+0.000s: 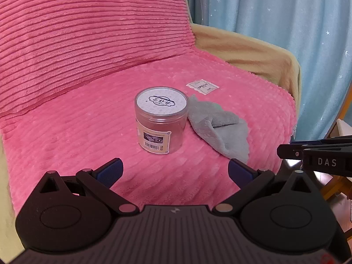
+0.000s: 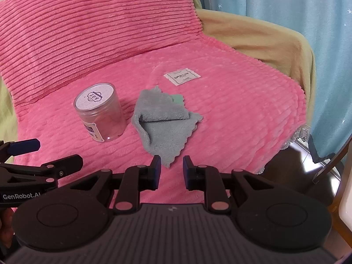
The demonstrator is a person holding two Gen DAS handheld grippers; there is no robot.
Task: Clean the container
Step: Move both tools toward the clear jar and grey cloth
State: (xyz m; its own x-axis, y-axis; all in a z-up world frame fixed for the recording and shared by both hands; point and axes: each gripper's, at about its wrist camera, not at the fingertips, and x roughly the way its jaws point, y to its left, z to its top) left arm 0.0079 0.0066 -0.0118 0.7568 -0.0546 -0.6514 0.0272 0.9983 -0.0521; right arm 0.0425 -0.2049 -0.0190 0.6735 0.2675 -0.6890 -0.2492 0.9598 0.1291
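A clear plastic jar [image 1: 158, 122] with a white labelled lid stands upright on the pink blanket [image 1: 88, 132]. It also shows in the right wrist view [image 2: 101, 112]. A crumpled grey cloth [image 1: 217, 129] lies just right of the jar, touching or nearly touching it; in the right wrist view the cloth [image 2: 162, 123] lies right ahead. My left gripper [image 1: 175, 172] is wide open and empty, a little short of the jar. My right gripper [image 2: 172, 171] is open with a narrow gap, empty, its tips at the cloth's near corner.
A pink ribbed cushion [image 1: 77, 33] leans behind the jar. A white fabric tag [image 1: 203, 86] is on the blanket behind the cloth. The beige armrest [image 1: 253, 50] and blue curtain [image 1: 286, 11] are at the right. The seat's right edge drops to the floor [image 2: 297, 176].
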